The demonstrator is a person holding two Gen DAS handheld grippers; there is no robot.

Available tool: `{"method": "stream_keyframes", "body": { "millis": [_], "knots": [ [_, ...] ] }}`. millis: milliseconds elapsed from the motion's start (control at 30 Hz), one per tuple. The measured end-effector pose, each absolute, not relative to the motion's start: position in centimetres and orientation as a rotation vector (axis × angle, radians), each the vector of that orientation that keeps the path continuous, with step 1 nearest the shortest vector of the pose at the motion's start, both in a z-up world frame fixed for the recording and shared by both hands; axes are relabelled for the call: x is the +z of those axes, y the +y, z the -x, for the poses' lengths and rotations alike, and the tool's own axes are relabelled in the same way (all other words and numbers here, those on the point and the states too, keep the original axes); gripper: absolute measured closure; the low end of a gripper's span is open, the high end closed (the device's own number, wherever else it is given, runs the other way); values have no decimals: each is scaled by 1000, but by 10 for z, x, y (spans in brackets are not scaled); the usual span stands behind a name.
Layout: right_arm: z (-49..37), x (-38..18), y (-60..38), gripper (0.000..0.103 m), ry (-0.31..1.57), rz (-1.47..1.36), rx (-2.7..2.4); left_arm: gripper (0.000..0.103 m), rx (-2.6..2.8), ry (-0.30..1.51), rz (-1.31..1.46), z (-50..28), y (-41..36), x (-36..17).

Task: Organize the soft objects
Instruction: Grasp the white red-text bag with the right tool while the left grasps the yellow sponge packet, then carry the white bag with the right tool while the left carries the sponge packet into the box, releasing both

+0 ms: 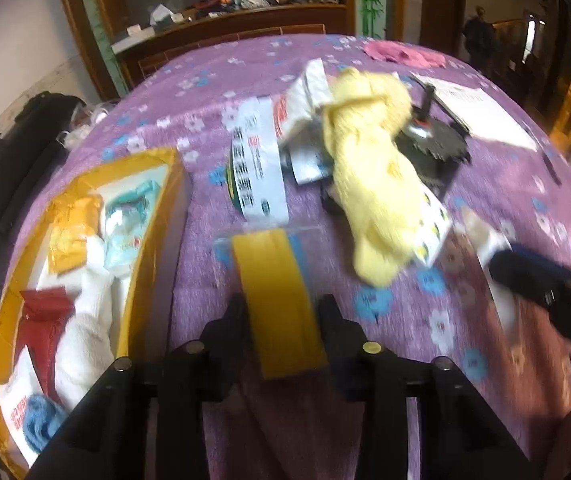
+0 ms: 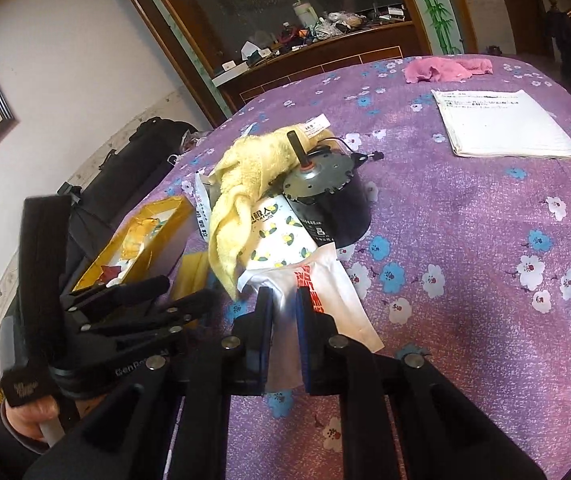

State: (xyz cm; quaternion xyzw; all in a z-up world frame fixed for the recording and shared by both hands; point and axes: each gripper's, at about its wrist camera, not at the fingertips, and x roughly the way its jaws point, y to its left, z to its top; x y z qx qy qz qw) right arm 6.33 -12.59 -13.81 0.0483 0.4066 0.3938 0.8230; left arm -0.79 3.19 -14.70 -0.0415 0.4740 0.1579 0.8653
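Two grippers are at work on the purple flowered tablecloth (image 2: pixel 465 248). The left gripper (image 1: pixel 281 312) has its fingers set on either side of a flat yellow packet (image 1: pixel 279 304) lying on the cloth just beside the yellow box (image 1: pixel 153 240); whether the pads press on it cannot be told. The right gripper (image 2: pixel 284 320) is pinched on a white sachet with red print (image 2: pixel 325 292), which rests on the cloth in front of the pile. Behind it, a pale yellow towel (image 2: pixel 245 184) drapes over a lemon-print pack (image 2: pixel 281 232), next to a dark motor (image 2: pixel 325 196). The box holds white, red and blue soft items. A pink cloth (image 2: pixel 445 69) and a white notepad (image 2: pixel 505 124) lie well apart, farther back.
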Motion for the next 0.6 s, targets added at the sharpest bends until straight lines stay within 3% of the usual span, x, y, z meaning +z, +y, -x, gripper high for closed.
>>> {"method": "stream_keyframes", "body": {
  "millis": [600],
  "knots": [
    [-49, -125, -142, 92, 788, -194, 845, 67, 213, 940, 236, 58, 35, -117]
  ]
}}
